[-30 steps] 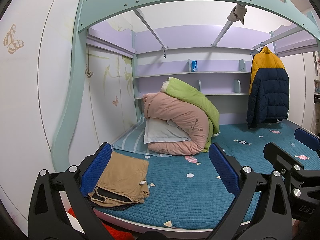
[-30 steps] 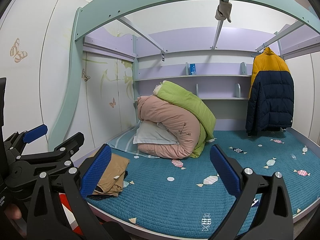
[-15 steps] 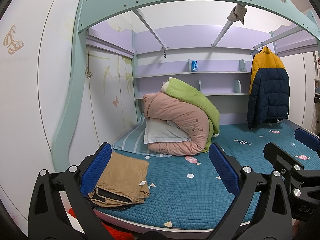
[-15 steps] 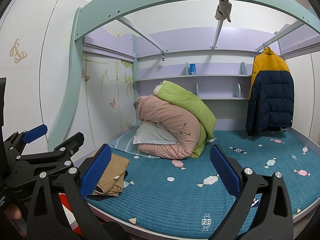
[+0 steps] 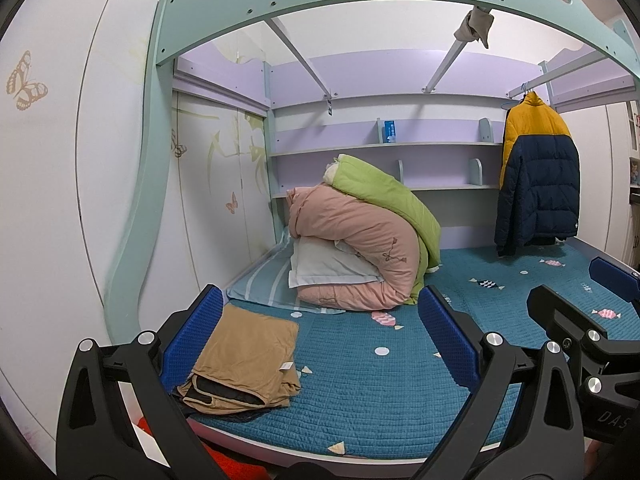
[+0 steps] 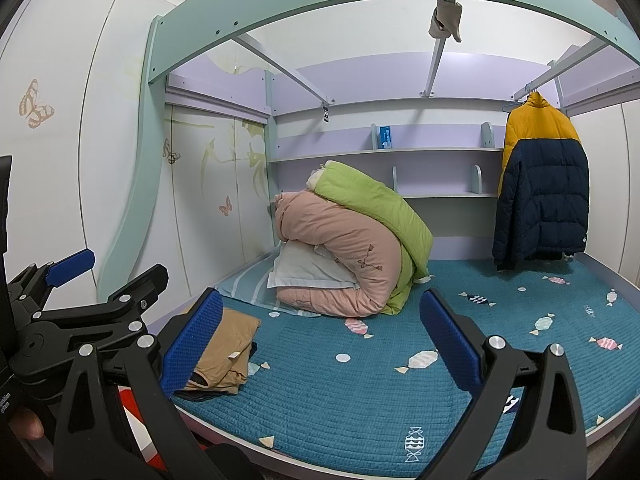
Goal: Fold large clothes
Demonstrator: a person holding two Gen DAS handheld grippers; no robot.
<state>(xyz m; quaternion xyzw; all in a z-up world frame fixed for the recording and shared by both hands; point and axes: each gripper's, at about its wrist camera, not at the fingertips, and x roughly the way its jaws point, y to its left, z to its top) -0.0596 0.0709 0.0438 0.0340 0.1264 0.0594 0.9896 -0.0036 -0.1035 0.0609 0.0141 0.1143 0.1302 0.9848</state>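
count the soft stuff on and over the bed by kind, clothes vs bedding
Clothes: 2, the folded tan garment at the near left corner and the yellow and navy puffer jacket hanging on the right.
Duvets: 2, pink and green, piled together.
Pillows: 1, the white pillow under the pink one.
Total: 5.

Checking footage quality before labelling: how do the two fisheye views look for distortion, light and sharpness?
Left wrist view: strong barrel distortion bows the bed frame; even indoor light, folded tan garment sharp. Right wrist view: same curvature, dark vignette corners, hanging jacket clear, no glare.
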